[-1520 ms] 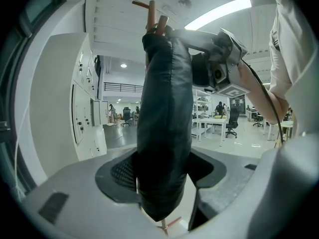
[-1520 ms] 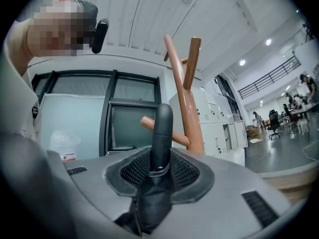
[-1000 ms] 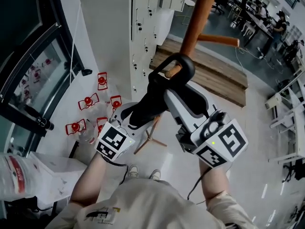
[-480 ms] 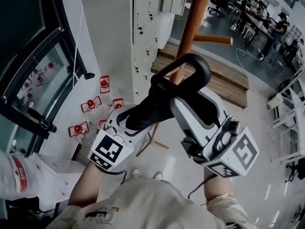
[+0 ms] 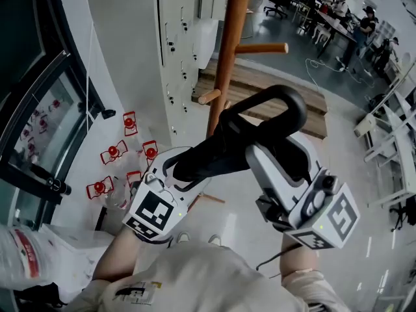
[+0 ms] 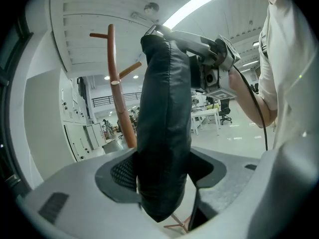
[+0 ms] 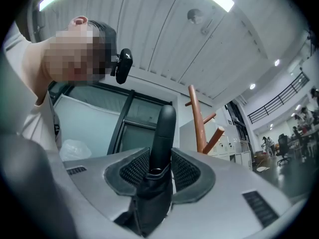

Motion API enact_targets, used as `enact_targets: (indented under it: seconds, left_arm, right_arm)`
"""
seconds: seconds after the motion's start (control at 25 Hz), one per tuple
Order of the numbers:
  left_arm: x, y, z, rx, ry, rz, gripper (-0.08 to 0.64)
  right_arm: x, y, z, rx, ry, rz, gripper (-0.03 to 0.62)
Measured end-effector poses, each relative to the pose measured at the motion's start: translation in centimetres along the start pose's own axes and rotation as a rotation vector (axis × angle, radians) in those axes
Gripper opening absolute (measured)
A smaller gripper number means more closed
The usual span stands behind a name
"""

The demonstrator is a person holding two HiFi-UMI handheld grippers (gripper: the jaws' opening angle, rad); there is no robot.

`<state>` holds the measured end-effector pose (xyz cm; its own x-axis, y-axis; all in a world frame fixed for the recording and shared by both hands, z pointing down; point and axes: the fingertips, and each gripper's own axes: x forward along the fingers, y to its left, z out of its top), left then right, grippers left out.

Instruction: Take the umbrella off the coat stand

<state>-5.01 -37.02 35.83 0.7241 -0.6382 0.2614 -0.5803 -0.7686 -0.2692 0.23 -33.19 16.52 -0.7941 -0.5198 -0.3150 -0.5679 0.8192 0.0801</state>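
Observation:
The black folded umbrella (image 5: 208,158) hangs in the air between my two grippers, its looped handle (image 5: 286,109) to the right of the brown wooden coat stand (image 5: 227,51) and clear of the short peg (image 5: 209,97). My left gripper (image 5: 185,171) is shut on the wrapped canopy (image 6: 164,133), which fills the gap between its pads. My right gripper (image 5: 273,155) is shut on the umbrella's neck just under the handle (image 7: 162,128). The coat stand (image 6: 119,98) rises behind the umbrella, and in the right gripper view the stand (image 7: 198,118) is to the right of the handle.
White lockers (image 5: 175,44) stand behind the stand's pole. Several red objects (image 5: 123,151) lie on the floor at the left by a dark glass door (image 5: 39,109). A wooden platform (image 5: 273,86) and desks with people (image 5: 338,18) are farther back. A plastic bag (image 5: 26,246) is at bottom left.
Both grippers rose and drew back with the umbrella. Its looped handle, which sat over the peg a second ago, has come off it and now hangs free to the right of the pole.

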Motion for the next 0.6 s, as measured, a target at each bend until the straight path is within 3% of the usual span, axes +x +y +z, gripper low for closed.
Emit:
enact_targets:
  seconds: [0.6]
  left_arm:
    - [5.2,-5.3,-1.5,0.007,0.035,-0.139,0.287]
  right_arm:
    - [-6.2,-2.9,-2.3,0.04,0.084,-0.163,0.127]
